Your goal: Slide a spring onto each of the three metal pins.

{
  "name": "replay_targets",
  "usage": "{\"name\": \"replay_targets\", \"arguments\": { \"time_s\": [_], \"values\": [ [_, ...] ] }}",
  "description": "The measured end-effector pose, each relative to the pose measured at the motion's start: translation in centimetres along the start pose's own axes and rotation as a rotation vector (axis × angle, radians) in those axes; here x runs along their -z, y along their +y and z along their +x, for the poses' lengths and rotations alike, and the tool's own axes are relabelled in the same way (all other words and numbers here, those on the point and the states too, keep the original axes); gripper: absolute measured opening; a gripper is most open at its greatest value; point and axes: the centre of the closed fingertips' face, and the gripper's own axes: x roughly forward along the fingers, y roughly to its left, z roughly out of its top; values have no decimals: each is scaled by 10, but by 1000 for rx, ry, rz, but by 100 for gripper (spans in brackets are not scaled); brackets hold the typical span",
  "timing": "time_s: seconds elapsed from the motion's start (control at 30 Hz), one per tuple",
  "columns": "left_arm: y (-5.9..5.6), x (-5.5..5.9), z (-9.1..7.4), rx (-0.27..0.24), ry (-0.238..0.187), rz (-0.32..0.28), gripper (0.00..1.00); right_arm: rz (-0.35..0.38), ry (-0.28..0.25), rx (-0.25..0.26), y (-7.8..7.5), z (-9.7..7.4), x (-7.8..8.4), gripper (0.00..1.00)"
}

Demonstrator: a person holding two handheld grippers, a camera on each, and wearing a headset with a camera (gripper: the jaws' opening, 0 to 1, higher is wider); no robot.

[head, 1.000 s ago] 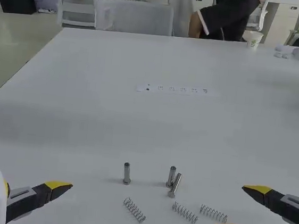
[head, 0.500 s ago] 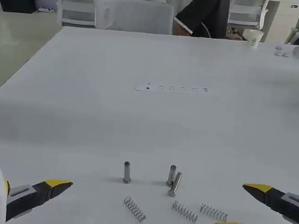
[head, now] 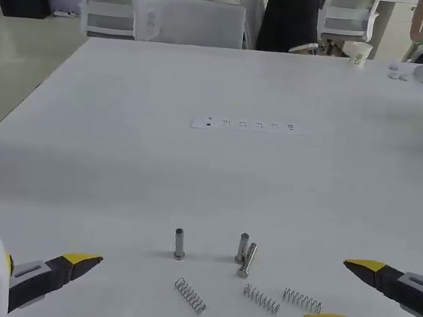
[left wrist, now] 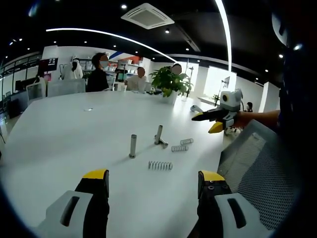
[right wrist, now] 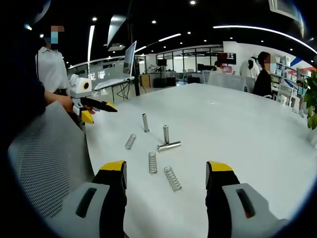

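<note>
1. The right gripper (head: pixel 326 292) had its jaws wide apart and held nothing. The left gripper (left wrist: pixel 153 175) was equally open and empty.
2. Just ahead of the right jaws, inside the line of their gap, lay the right spring (right wrist: pixel 172 178), with the middle spring (right wrist: pixel 152 162) just beyond it. The left spring (left wrist: pixel 160 165) lay just ahead of the left jaws, roughly centred on their gap. All 3 rested flat on the table (head: pixel 195 172), none of them on a pin.
3. Beyond the springs stood 2 upright pins: the left pin (left wrist: pixel 132 146) past the left spring, and the middle pin (right wrist: pixel 166 134) past the other 2 springs. The fallen pin (right wrist: pixel 169 146) lay on its side at the middle pin's foot, touching it or just beside it; I could not tell which.
4. The springs looked like thin wire coils: very light, soft along their length, likely to roll or squash. A gentle pinch across the coils near the middle seemed best, leaving an end open for the pin.
5. The pins looked stiff, smooth and slippery, and the 2 upright ones would probably tip at a nudge. The fallen pin would want a firm grip across its shank so it could be stood up first.
</note>
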Motion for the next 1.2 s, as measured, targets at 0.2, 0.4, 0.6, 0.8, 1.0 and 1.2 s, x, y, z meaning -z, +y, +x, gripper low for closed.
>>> {"name": "replay_targets", "arguments": {
  "time_s": [0.2, 0.4, 0.6, 0.8, 1.0, 1.2],
  "values": [
    [-1, 0, 0, 1, -1, 0, 70, 1, 1, 1, 1, -1, -1, 64],
    [-1, -1, 0, -1, -2, 1, 70, 3, 2, 1, 1, -1, 0, 64],
    [0, -1, -1, 0, -3, 2, 70, 3, 2, 3, 1, 0, 0, 64],
    [1, 0, 0, 1, -3, 2, 70, -1, 4, 4, -2, 0, -3, 64],
    [2, 1, -1, 1, -5, -2, 70, -11, 15, 1, -4, 3, -6, 64],
    [3, 1, -1, 1, -6, -4, 70, -22, 20, -4, -7, 8, -14, 64]
  ]
}}
